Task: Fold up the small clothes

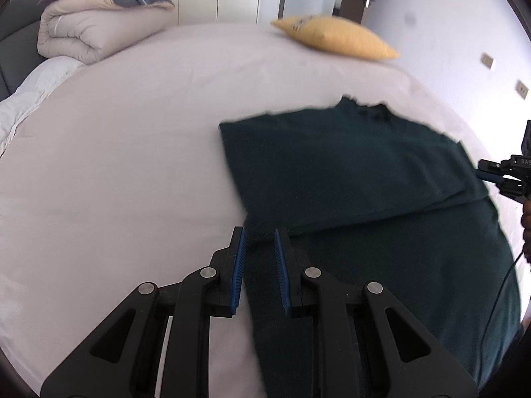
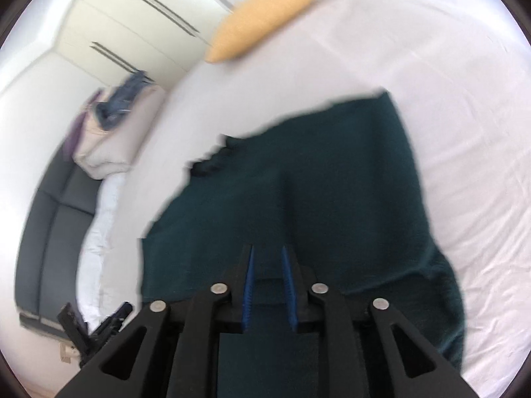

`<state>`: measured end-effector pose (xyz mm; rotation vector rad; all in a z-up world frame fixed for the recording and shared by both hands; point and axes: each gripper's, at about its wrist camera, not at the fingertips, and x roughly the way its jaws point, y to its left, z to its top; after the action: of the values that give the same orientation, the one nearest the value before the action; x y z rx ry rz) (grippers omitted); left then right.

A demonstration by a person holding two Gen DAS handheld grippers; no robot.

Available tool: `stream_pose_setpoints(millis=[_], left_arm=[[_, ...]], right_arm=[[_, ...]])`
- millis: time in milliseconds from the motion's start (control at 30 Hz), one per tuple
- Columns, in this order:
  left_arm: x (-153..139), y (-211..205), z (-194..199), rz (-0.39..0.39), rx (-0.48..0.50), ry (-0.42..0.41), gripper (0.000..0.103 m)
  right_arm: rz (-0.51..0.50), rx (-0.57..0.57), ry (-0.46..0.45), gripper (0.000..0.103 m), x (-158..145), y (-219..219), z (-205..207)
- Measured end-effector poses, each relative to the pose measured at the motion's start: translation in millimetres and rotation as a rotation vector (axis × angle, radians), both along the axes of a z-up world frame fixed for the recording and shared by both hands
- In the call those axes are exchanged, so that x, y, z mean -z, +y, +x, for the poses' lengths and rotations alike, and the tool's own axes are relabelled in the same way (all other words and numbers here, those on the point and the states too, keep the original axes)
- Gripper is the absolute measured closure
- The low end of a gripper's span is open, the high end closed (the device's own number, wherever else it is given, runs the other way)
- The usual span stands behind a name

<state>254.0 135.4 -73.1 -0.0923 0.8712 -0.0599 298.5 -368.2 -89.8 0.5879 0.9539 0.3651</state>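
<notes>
**Dark green garment half folded on the bed**

Jaws of the left gripper [image 1: 259,242] stand at a narrow gap with the near left edge of the dark green garment [image 1: 365,172] running between the blue pads; whether the pads truly pinch the cloth is hard to tell through the blur, though it looks like a light hold. Jaws of the right gripper [image 2: 268,258] are also narrow, hanging just above the garment with no cloth visibly caught between them.

The garment lies flat on the white bed [image 1: 116,165], one layer already turned over the other, with the collar at its far end. To finish this fold well, I judge that both grippers should take matching corners of the near hem, lift evenly and carry them toward the collar so the side edges stay aligned, then smooth out any ridge down the middle.

Left of the garment the sheet is wide and bare, giving ample room to swing. Farther off, a yellow pillow [image 1: 335,38] sits well beyond the collar, and a rolled duvet [image 1: 86,30] rests at the far left corner, both well apart from the work.
</notes>
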Motion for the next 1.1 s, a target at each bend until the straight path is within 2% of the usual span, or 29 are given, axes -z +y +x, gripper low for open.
stream_pose_setpoints(millis=[67,133,200,233,267,333,367,400,433,467,500,533,600,633,667,733,833,1000,1100], left_arm=[[-2.8,-7.3,5.8,-0.017,0.010,-0.001,0.086],[1.4,-15.4,15.8,-0.008,0.021,0.009,0.086],[16.1,-20.8,29.5,-0.001,0.030,0.057,0.086],[26.8,-21.7,34.8,-0.008,0.035,0.099,0.086],[35.1,-21.0,34.0,-0.019,0.037,0.117,0.086],[37.6,-17.2,20.6,-0.021,0.043,0.112,0.086],[37.3,-15.5,15.0,-0.030,0.045,0.120,0.086],[35.4,-12.4,7.1,-0.048,0.046,0.121,0.086],[32.5,-7.9,-3.8,-0.069,0.043,0.123,0.086],[28.8,-2.2,-17.3,-0.095,0.035,0.122,0.086],[26.2,1.9,-28.8,-0.115,0.031,0.120,0.086],[22.8,6.3,-42.3,-0.133,0.027,0.123,0.083],[17.0,17.0,-76.6,-0.176,0.014,0.126,0.064],[14.9,21.7,-94.7,-0.202,0.006,0.129,0.034],[13.3,26.1,-110.5,-0.227,-0.004,0.125,0.021],[12.2,34.4,-145.1,-0.289,-0.016,0.131,0.021],[19.3,44.1,-196.4,-0.394,-0.014,0.210,0.021],[28.1,35.5,-245.1,-0.435,0.010,0.249,0.021],[31.9,37.9,-262.8,-0.507,0.006,0.271,0.021]], right_arm=[[0.025,-0.043,-0.035,0.065,-7.1,15.4,1.9],[0.052,-0.084,-0.034,0.061,-3.6,30.7,9.0],[0.075,-0.089,-0.004,0.058,9.4,34.3,16.2],[0.083,-0.071,0.049,0.056,23.8,31.4,21.0],[0.085,-0.056,0.089,0.061,34.8,27.5,22.8],[0.151,-0.046,0.093,0.068,47.9,12.0,16.2],[0.162,-0.041,0.093,0.066,47.5,6.9,10.4],[0.153,-0.037,0.094,0.061,43.4,0.6,1.5],[0.130,-0.030,0.085,0.048,38.8,-3.9,-6.4],[0.101,-0.023,0.055,0.043,29.0,-9.6,-19.7],[0.089,-0.023,0.027,0.043,20.2,-15.0,-32.1],[0.097,-0.033,-0.001,0.043,9.3,-22.4,-50.1],[0.117,-0.039,-0.035,0.040,-4.6,-34.3,-80.0],[0.115,-0.047,-0.053,0.038,-11.3,-38.8,-98.3],[0.110,-0.054,-0.062,0.037,-14.7,-41.9,-112.8],[0.105,-0.079,-0.064,0.033,-17.2,-48.1,-148.2],[0.077,-0.098,-0.054,0.033,-14.5,-55.4,-190.4],[0.097,-0.075,-0.031,0.032,-2.3,-74.8,-234.6],[0.128,-0.031,-0.006,0.032,8.2,-90.0,-249.5]])
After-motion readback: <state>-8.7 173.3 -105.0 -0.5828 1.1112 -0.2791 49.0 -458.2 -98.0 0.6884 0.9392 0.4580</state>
